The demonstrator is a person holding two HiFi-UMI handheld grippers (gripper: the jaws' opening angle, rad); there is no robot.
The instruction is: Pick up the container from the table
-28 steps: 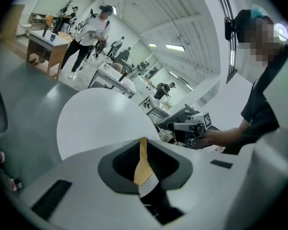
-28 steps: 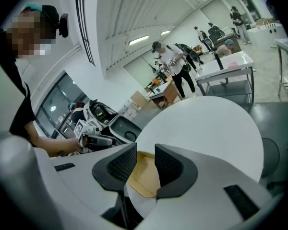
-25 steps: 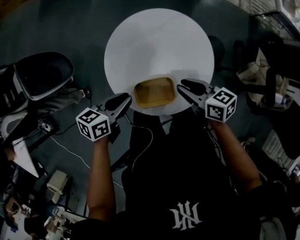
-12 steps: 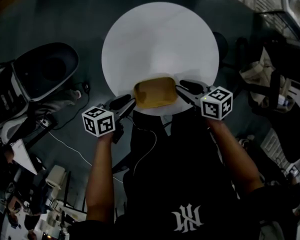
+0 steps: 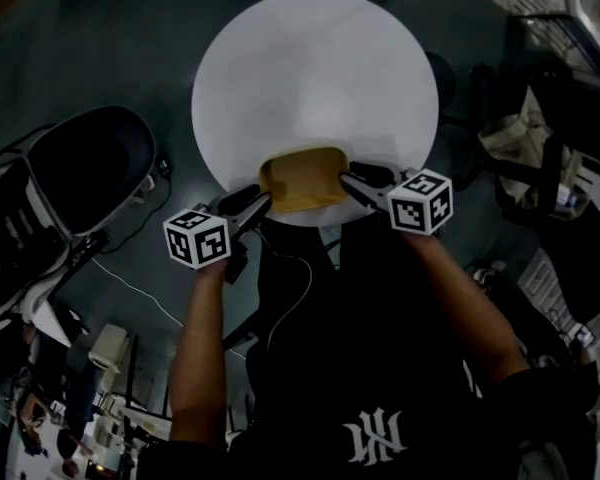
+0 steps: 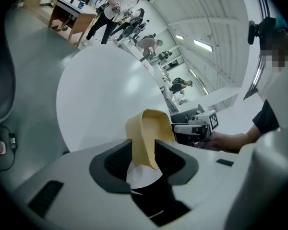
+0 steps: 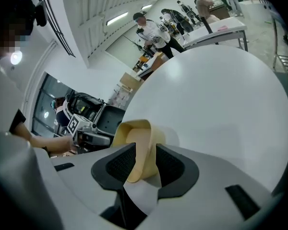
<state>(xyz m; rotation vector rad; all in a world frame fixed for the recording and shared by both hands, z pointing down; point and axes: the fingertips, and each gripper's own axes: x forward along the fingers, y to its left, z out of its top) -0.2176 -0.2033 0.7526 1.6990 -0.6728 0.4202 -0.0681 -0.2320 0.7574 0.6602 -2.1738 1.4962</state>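
Note:
A tan rectangular container (image 5: 305, 180) sits at the near edge of the round white table (image 5: 315, 78). My left gripper (image 5: 261, 199) is at its left end and my right gripper (image 5: 351, 179) at its right end. In the left gripper view the container's end wall (image 6: 151, 128) stands between the jaws of the left gripper (image 6: 144, 150), which are opening. In the right gripper view the opposite wall (image 7: 134, 133) stands between the wide jaws of the right gripper (image 7: 145, 159). The container rests on the table.
A black office chair (image 5: 90, 163) stands on the floor to the left, with cables and clutter below it. More chairs and racks (image 5: 550, 138) crowd the right side. People (image 7: 151, 30) stand at desks far behind the table.
Both grippers have sunk and closed in on the container, so each now straddles one end wall. The left jaws have spread wider.

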